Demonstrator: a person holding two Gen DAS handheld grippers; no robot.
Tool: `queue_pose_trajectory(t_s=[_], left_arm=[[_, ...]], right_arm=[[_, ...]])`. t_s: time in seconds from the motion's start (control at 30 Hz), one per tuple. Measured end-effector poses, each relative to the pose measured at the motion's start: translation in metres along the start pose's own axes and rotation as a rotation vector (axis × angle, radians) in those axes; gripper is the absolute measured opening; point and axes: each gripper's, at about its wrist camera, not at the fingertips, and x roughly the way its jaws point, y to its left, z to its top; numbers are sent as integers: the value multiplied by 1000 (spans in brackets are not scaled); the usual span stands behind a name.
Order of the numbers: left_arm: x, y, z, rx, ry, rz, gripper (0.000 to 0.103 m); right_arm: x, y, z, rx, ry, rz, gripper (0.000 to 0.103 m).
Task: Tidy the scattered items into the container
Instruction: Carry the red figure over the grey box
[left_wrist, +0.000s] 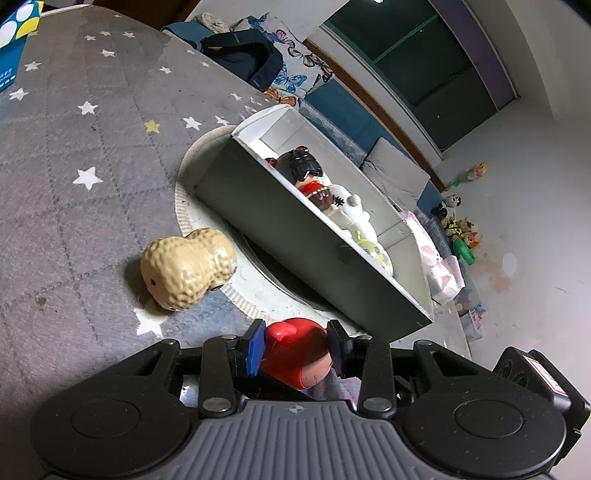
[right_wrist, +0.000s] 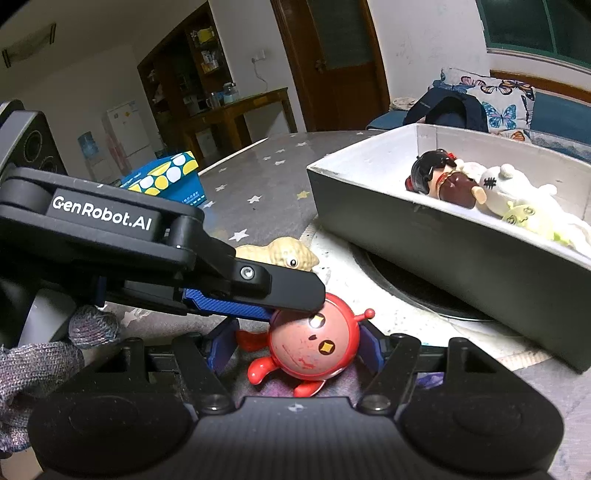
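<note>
A red round toy figure sits between the fingers of my left gripper, which is shut on it. In the right wrist view the same red toy lies between the open fingers of my right gripper, with the left gripper's finger pressed on its top. A tan peanut toy lies on the starry grey cloth, left of the grey box; it shows behind the left gripper in the right wrist view. The box holds a dark-haired doll and white plush toys.
A blue and yellow carton stands at the far side of the table. The box rests on a round mat. A dark backpack and a butterfly cushion lie beyond the table edge.
</note>
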Motion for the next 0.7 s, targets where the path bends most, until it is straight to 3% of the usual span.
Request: queue_pose_trajectory(t_s=[0.4, 0.7], left_arm=[[-7, -42, 15, 73, -35, -80, 38], [13, -83, 45, 148, -60, -125, 38]], right_arm=[[-43, -5, 24, -31, -79, -58, 69], [-63, -31, 57, -37, -143, -125, 69]])
